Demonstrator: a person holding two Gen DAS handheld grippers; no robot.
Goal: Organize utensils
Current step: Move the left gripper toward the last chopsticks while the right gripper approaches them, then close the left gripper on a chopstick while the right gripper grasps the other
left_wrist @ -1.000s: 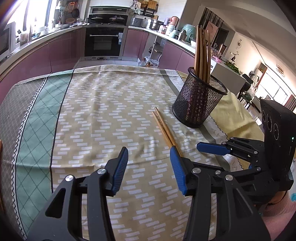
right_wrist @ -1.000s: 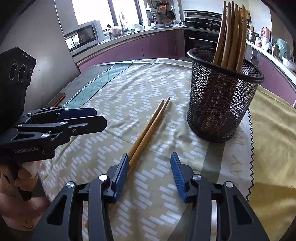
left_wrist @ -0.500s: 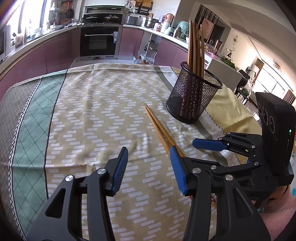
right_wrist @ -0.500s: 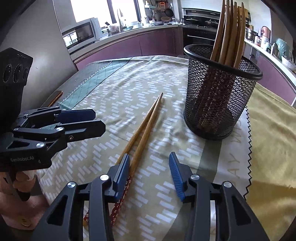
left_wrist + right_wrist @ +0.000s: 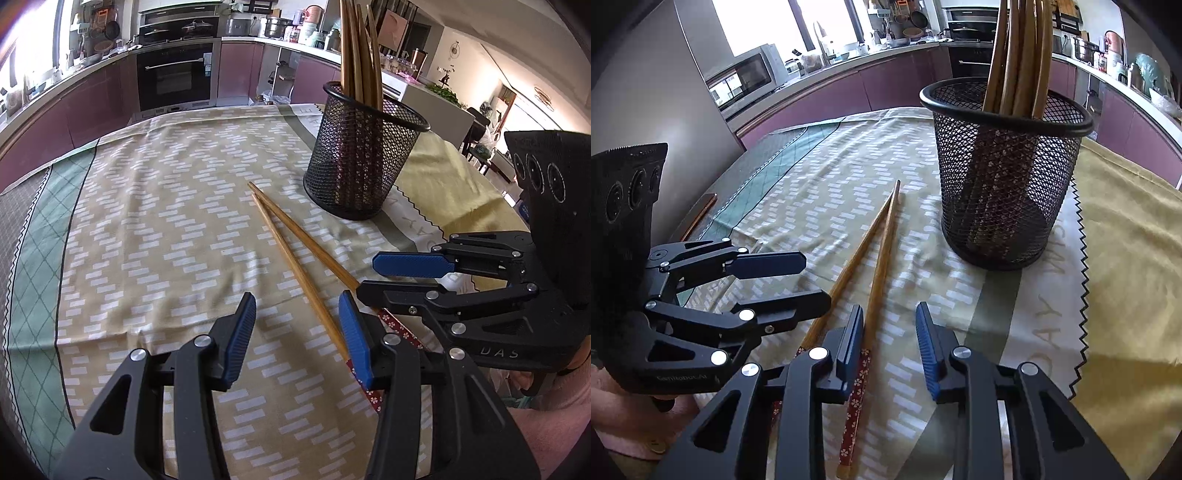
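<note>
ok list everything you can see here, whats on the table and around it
loose wooden chopsticks: two, tan with red flowered handle ends, flat on the cloth beside the holder, tips together, handles spread toward the grippers
black wire mesh holder: one, upright on the cloth
chopsticks standing in the holder: several, tan, exact count unclear
patterned tablecloth: one, tan with white dashes, green and grey border, yellow section by the holder
built-in oven: one, black, in the purple kitchen cabinets behind
microwave: one, silver, on the counter
left gripper: black with blue pads, open, above the handle ends
right gripper: black with blue pads, open, one chopstick handle between its fingers
</note>
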